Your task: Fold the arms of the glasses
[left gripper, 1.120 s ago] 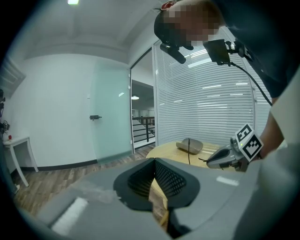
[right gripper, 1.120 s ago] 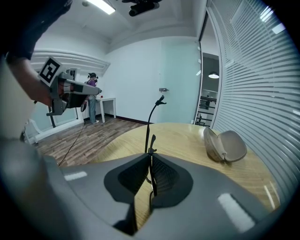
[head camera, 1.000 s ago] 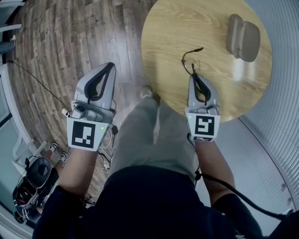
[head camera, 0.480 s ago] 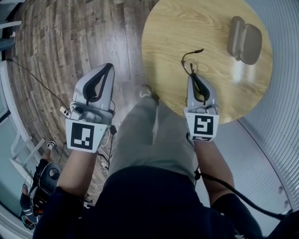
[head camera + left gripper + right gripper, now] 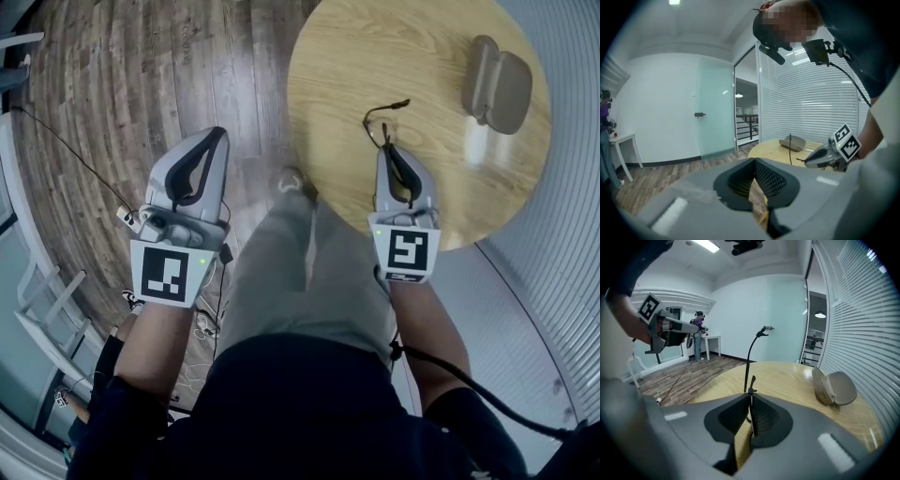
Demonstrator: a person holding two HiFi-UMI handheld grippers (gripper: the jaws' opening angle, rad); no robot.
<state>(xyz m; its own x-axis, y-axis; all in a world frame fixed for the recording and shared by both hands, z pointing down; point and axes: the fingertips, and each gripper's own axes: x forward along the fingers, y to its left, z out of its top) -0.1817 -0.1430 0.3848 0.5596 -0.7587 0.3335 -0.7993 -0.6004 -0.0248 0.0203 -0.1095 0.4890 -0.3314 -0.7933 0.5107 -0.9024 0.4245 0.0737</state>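
Note:
The thin black glasses (image 5: 378,123) hang just above the round wooden table (image 5: 356,56), and my right gripper (image 5: 387,150) is shut on their frame. In the right gripper view the glasses (image 5: 751,357) stick up from between the pads, with one arm curving up and away, unfolded. My left gripper (image 5: 217,134) hovers over the wood floor to the left of the table, away from the glasses. Its jaws (image 5: 753,160) meet at the tips with nothing between them.
An open grey glasses case (image 5: 497,82) lies at the far right of the table, also visible in the right gripper view (image 5: 833,386). A black cable (image 5: 66,155) runs over the floor at left. A person (image 5: 698,336) stands far off by a white desk.

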